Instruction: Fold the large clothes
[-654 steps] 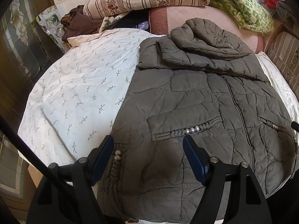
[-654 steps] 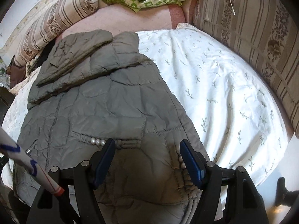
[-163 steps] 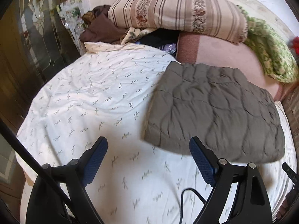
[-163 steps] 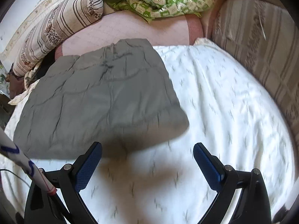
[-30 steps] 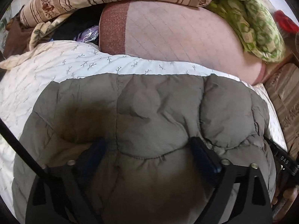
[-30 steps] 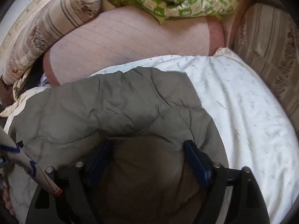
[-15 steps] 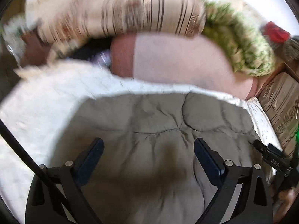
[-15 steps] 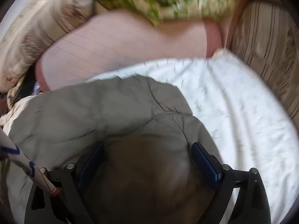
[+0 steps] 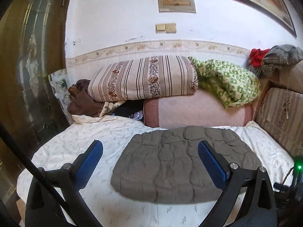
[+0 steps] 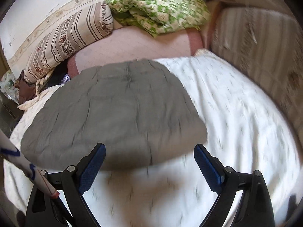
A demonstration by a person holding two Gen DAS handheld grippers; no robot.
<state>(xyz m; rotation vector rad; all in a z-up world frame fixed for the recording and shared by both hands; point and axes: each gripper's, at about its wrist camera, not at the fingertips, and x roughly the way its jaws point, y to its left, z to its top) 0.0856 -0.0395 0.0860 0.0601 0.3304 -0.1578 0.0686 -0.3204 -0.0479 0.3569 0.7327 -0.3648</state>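
Both my left tongs [image 9: 150, 160] and right tongs [image 10: 149, 165] hang spread wide and empty above the bed [image 9: 75, 141]. The grey quilted jacket [image 9: 181, 162] lies on the sheet as a compact folded rectangle, so I judge the folding essentially finished.

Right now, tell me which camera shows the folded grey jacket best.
The left wrist view: the folded jacket is sharp there, quilting seams clear, its outline nearly whole between the open gripper's fingers. The right wrist view shows the whole jacket too, from higher up, but motion-blurred.
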